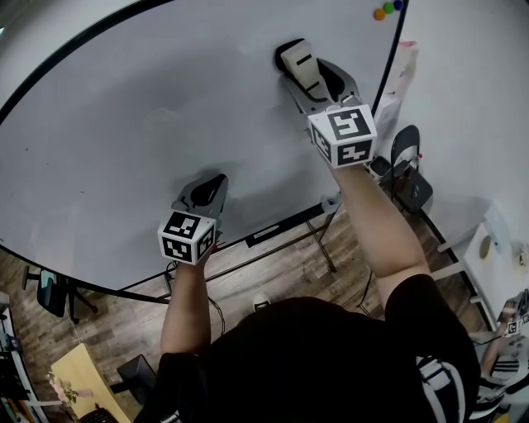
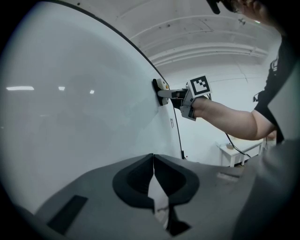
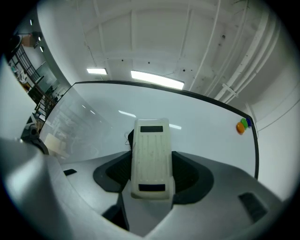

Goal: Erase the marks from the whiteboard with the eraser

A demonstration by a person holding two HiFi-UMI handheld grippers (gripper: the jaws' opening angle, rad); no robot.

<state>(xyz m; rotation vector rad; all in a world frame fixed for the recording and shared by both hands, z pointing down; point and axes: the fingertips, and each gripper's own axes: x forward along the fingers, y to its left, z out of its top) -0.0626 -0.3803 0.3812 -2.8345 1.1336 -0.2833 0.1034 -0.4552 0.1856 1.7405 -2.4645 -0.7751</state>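
A: status on the wipe?

B: Right hand-held gripper (image 1: 307, 73) is clamped on the eraser (image 1: 297, 58), one jaw on each long side. The eraser sits flat against the whiteboard (image 1: 149, 124) in the upper right area, well apart from the coloured magnets (image 1: 387, 9) in the corner.

A: left one?

B: Left hand-held gripper (image 2: 153, 174) has its jaws pressed together with nothing between them. It hangs near the board's lower part; can't tell if it touches. Idle, I'd say.

A: how much ink is left?

B: In the head view the board reads clean across nearly all of what shows. I see no strokes. The only candidate is a small dark squiggle (image 3: 128, 136) just beside the eraser's left edge in the right gripper view. My guess is it's nearly done and that bit is the last patch. One short pass leftward should cover it.

A: sure it's ink?

B: No. Could be ink, the eraser's dark pad edge, or a thread. Too small to tell.

A: blind spots?

B: Several.
- Whatever lies under the eraser is hidden.
- The board's left end runs out of the head view, so that part is unchecked.
- Ceiling-light glare on the board in both gripper views could mask faint strokes.
- The left gripper view shows only a curved slice of the board.
- I can't judge pad pressure. Side-on from the left gripper view the eraser looks flush, no gap visible.
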